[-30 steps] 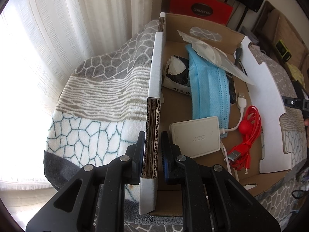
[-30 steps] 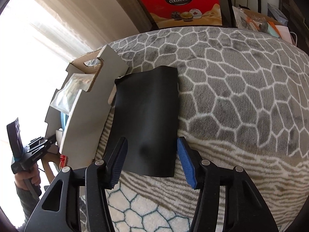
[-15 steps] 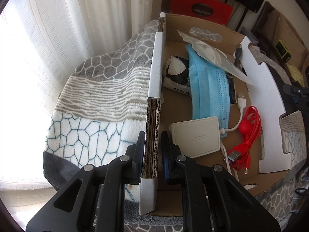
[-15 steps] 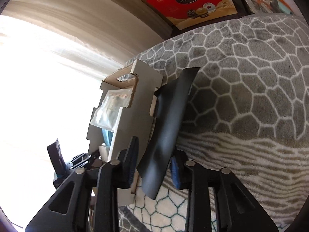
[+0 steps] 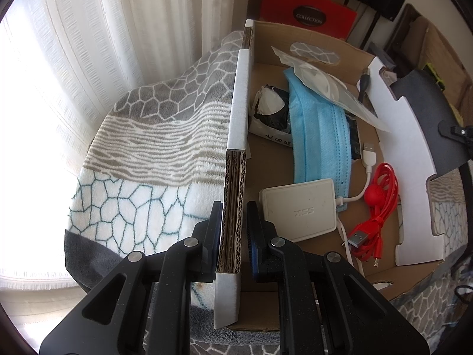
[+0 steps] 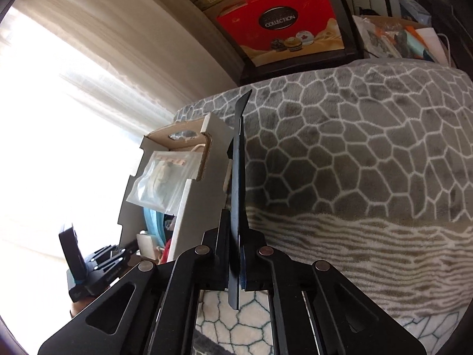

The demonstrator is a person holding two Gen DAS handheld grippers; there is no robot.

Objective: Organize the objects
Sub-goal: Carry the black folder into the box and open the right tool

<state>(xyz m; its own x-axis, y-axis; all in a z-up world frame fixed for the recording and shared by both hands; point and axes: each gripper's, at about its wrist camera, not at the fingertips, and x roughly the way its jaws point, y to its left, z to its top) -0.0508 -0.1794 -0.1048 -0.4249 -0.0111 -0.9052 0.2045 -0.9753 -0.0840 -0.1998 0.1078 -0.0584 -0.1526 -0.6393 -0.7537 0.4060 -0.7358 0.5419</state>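
My left gripper [image 5: 233, 216] is shut on the left wall of the cardboard box [image 5: 236, 136]. Inside the box lie a blue face mask [image 5: 319, 136], a white charger [image 5: 300, 210], a red cable [image 5: 375, 207] and a clear packet [image 5: 322, 85]. My right gripper [image 6: 236, 245] is shut on a thin black sheet [image 6: 238, 183], held edge-on and upright above the blanket beside the box's white right wall [image 6: 201, 177]. The sheet also shows in the left wrist view [image 5: 428, 112] just outside that wall.
The box sits on a grey and white patterned blanket [image 6: 354, 162]. A red gift box [image 6: 283, 29] stands behind it. White curtains [image 5: 88, 59] hang at the left. Clutter [image 6: 399, 38] lies at the back right.
My right gripper closed on the black sheet, lifted it off the blanket and turned it from flat to edge-on beside the box. My left gripper kept its hold on the box wall.
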